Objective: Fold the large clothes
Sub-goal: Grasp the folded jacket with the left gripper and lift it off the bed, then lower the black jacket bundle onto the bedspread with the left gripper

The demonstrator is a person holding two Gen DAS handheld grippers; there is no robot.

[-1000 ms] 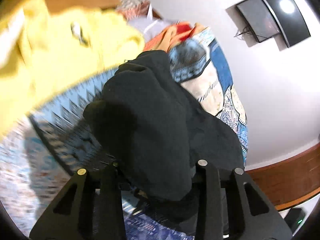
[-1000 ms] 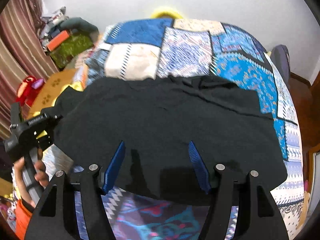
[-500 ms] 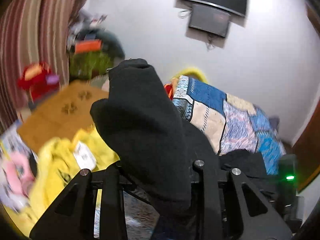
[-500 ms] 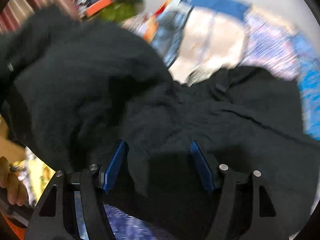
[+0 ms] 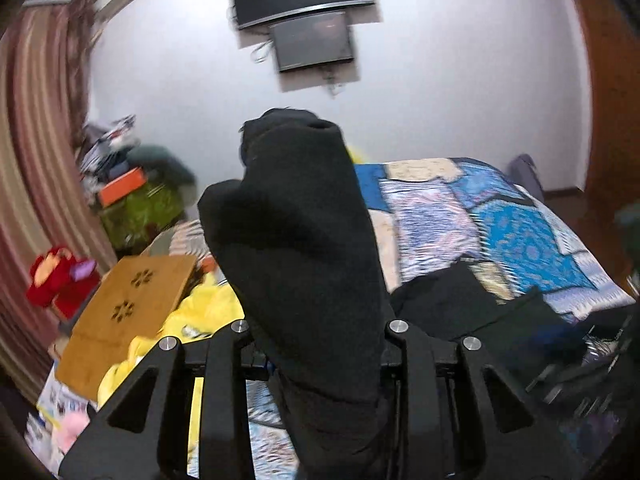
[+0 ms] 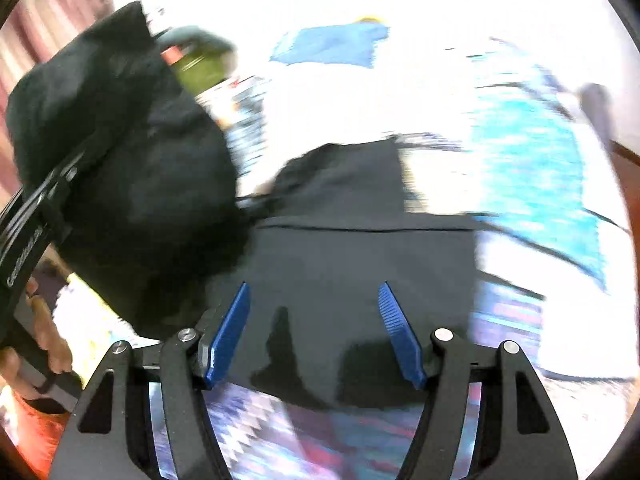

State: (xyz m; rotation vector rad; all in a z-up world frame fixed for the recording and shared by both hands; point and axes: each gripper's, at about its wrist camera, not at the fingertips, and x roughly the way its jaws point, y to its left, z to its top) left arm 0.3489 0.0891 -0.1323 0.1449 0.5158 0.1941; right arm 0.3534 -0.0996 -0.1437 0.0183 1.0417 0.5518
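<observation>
The left hand-held gripper (image 5: 316, 344) was clamped on the bunched black fabric garment (image 5: 304, 248), raised above the patchwork-quilted bed (image 5: 520, 232). The right hand-held gripper (image 6: 316, 332) stood wide open, empty, over the garment's near edge lying flat.

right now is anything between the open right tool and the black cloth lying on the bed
Nothing visible is. The right tool hangs open directly over the flat part of the black garment, with only air between. The left tool holds the garment's other end bunched and lifted, off to the left side.
</observation>
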